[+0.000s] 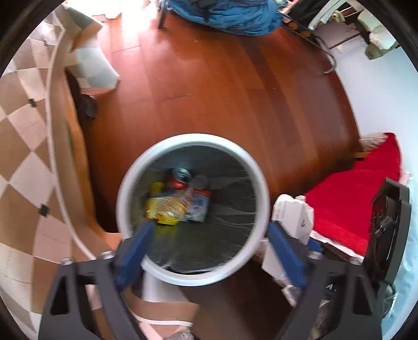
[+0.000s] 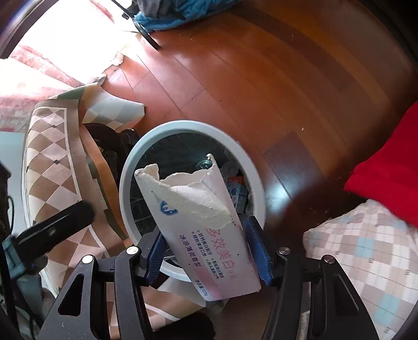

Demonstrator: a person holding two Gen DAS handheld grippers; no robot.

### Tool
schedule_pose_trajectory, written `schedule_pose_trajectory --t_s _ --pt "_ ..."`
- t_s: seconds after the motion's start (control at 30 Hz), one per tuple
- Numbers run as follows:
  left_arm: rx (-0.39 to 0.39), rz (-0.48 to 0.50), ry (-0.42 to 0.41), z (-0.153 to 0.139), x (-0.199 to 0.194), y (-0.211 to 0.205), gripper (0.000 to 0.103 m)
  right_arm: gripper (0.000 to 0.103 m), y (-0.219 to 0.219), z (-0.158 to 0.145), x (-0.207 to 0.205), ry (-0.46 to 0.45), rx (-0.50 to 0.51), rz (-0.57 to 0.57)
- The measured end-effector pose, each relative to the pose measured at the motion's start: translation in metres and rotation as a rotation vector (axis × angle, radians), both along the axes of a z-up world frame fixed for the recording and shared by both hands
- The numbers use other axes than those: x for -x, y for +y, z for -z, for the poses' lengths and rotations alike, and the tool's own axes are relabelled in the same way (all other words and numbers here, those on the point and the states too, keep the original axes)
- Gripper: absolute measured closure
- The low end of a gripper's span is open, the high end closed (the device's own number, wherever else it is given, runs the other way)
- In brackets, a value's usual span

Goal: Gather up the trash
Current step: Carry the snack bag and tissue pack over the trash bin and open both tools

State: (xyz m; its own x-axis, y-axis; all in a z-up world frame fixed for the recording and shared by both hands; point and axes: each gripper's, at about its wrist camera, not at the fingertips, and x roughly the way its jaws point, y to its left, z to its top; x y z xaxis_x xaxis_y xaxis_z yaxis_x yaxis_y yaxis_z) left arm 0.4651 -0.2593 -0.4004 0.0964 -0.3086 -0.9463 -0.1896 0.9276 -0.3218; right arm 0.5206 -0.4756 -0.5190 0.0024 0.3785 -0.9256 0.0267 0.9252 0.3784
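Note:
A round white-rimmed bin [image 1: 125,183] with a dark liner stands on the wooden floor. Inside lie a yellow wrapper [image 1: 164,206], a red can [image 1: 179,177] and a blue-and-white packet [image 1: 199,206]. My left gripper [image 1: 209,245] hangs open over the bin's near rim, nothing between its blue fingers. In the right wrist view my right gripper [image 2: 206,248] is shut on a torn white toothpaste box [image 2: 206,222] with pink and blue print, held above the same bin [image 2: 125,177]. That box and the right gripper's blue finger also show at the bin's right side, box [image 1: 295,214].
A checkered brown-and-white cloth [image 1: 23,146] drapes over furniture left of the bin. A red blanket [image 1: 360,198] and a checked pillow [image 2: 365,251] lie to the right. Blue fabric [image 1: 230,15] is heaped at the far side of the wooden floor [image 1: 222,86].

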Motion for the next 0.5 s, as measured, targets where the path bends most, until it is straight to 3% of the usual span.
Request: schedule_pose_trajectory --t_s 0.1,0.2,0.27,0.5 --pt "-0.044 -0.017 -0.011 -0.004 0.005 0.011 0.003 0.019 0.002 0.005 0.0 0.009 -0.014 0.007" --pt "-0.088 -0.031 -0.031 -0.013 0.01 0.019 0.003 0.011 0.003 -0.002 0.003 0.001 -0.011 0.009" --pt "-0.141 -0.026 -0.048 -0.019 0.012 0.022 0.003 0.0 0.002 -0.011 0.007 -0.008 -0.003 0.008" --pt "-0.279 0.012 -0.125 -0.058 0.048 0.021 0.003 0.0 0.004 -0.066 0.038 -0.11 0.116 -0.028"
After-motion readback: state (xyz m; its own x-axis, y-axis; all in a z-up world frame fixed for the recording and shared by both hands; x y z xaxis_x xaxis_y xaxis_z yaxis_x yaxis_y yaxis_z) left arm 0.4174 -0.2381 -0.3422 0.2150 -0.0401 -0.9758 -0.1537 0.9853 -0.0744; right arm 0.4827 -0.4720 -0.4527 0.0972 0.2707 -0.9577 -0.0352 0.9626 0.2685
